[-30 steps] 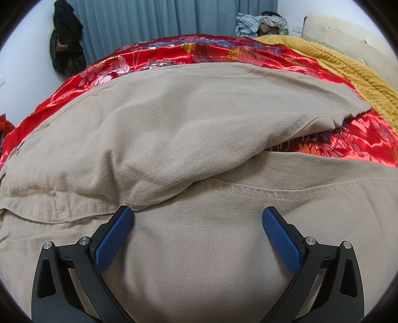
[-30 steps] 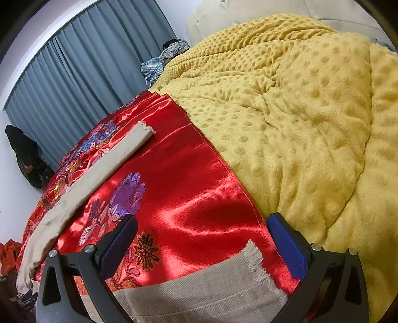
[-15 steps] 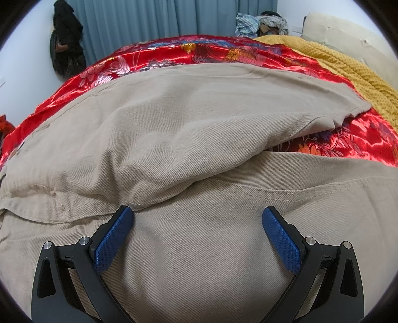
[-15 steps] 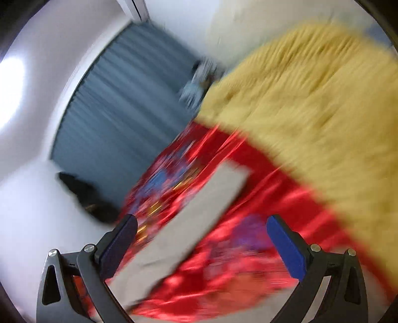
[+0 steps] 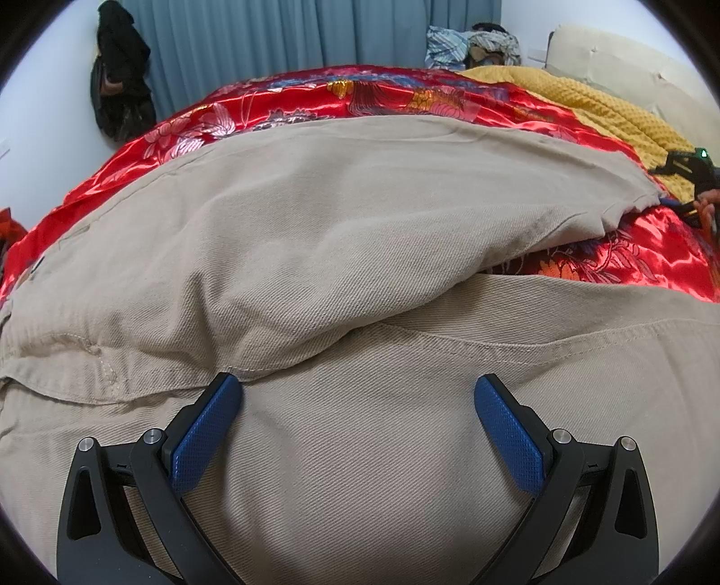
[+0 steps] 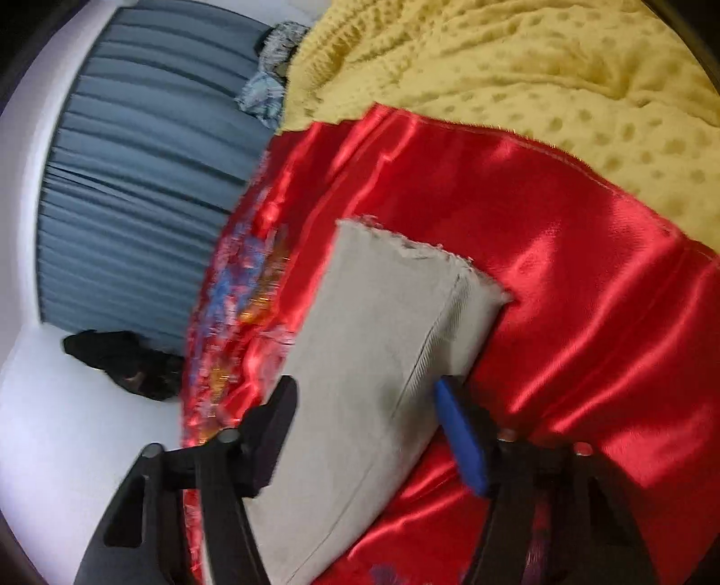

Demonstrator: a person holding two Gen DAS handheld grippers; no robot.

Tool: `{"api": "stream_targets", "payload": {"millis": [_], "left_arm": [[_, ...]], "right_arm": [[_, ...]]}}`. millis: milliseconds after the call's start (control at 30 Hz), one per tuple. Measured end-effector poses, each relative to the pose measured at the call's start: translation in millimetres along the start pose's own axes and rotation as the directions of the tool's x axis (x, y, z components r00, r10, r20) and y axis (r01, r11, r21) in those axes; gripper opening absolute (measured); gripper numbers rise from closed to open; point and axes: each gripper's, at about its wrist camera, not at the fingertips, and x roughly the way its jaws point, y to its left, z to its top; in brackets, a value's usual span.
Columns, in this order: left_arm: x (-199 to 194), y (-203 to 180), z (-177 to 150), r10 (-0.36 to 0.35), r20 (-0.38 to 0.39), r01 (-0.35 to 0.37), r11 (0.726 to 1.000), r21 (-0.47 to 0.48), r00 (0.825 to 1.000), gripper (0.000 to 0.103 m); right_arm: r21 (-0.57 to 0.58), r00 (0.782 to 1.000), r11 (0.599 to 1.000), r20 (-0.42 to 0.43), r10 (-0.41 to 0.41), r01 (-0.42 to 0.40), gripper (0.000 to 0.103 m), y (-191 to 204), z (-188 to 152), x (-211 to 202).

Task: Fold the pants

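The left wrist view looks steeply down from close above the pants (image 5: 342, 252), facing across the bed toward the curtain (image 5: 279, 36) and yellow blanket (image 5: 598, 112). The right wrist view, rolled sideways and blurred, sits low near one pant leg's frayed hem. Both views share the pants, the red bedspread (image 6: 562, 288), the curtain and the blanket; the left view catches the right gripper (image 5: 690, 184) at its edge.

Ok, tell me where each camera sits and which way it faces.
Left wrist: on the left gripper, jaws wide over the beige pants, facing the curtain; a hand shows at the right edge.
Right wrist: on the right gripper, jaws just narrowed around the pant leg's hem end; pressing unclear.
Shared: pants, red bedspread, yellow blanket, curtain.
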Motion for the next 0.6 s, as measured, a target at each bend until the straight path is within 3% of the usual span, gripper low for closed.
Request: {"api": "stream_targets", "payload": {"millis": [67, 100, 167, 233, 267, 400, 500, 600], "left_arm": [[0, 0, 0, 0.001, -0.001, -0.001, 1.0, 0.0, 1.0, 0.102], [0, 0, 0, 0.001, 0.0, -0.001, 1.0, 0.001, 1.0, 0.103], [0, 0, 0, 0.001, 0.0, -0.001, 1.0, 0.0, 1.0, 0.102], [0, 0, 0, 0.001, 0.0, -0.001, 1.0, 0.001, 1.0, 0.102], [0, 0, 0, 0.003, 0.0, -0.003, 1.0, 0.002, 1.0, 0.103], [-1, 0, 1, 0.006, -0.001, -0.006, 1.0, 0.004, 1.0, 0.103], [0, 0, 1, 0.006, -0.002, -0.006, 1.0, 0.005, 1.0, 0.103], [0, 0, 2, 0.005, -0.001, -0.005, 1.0, 0.004, 1.0, 0.103]], "right_arm": [[-0.043, 0.999, 0.998, 0.011, -0.047, 0.047, 0.043, 4, -2, 2], [-0.044, 0.999, 0.998, 0.021, -0.048, 0.049, 0.042, 2, -2, -1], [-0.022, 0.998, 0.999, 0.037, -0.043, 0.044, 0.047, -2, -5, -10], [0.035, 0.997, 0.999, 0.072, 0.002, -0.004, 0.063, -11, -11, -22], [0.035, 0.997, 0.999, 0.077, 0.025, -0.028, 0.066, -13, -10, -24], [-0.022, 1.0, 1.0, 0.026, 0.007, -0.007, 0.066, -10, 5, -13], [0.042, 0.999, 0.999, 0.035, -0.011, 0.009, 0.064, -20, 14, -5], [0.084, 0.998, 0.996, 0.056, -0.026, 0.022, 0.056, -25, 15, 1]]}}
